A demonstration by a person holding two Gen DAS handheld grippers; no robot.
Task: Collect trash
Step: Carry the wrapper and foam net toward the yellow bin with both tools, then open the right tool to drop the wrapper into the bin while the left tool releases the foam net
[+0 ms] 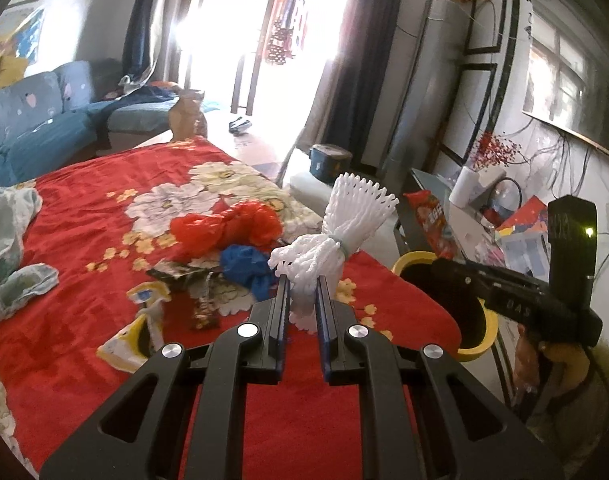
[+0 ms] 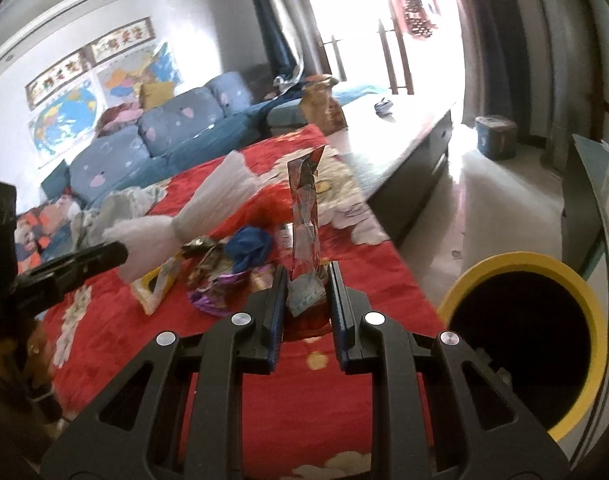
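My left gripper (image 1: 302,282) is shut on a white foam net sleeve (image 1: 336,232) and holds it upright above the red flowered cloth (image 1: 104,224). My right gripper (image 2: 307,272) is shut on a red snack wrapper (image 2: 304,220) that stands up between its fingers; it also shows in the left wrist view (image 1: 432,224), over the yellow-rimmed bin (image 1: 476,344). The bin (image 2: 520,272) stands to the right of the table. The foam net also shows in the right wrist view (image 2: 208,204). On the cloth lie a red plastic bag (image 1: 228,228), a blue bag (image 1: 244,264), a yellow wrapper (image 1: 128,340) and dark wrappers (image 1: 192,276).
A pale cloth (image 1: 8,248) lies at the table's left. A blue sofa (image 1: 32,128) stands behind. A brown paper bag (image 1: 186,118) sits at the far end. A cluttered side table (image 1: 504,220) and a blue pot (image 1: 328,160) are at the right.
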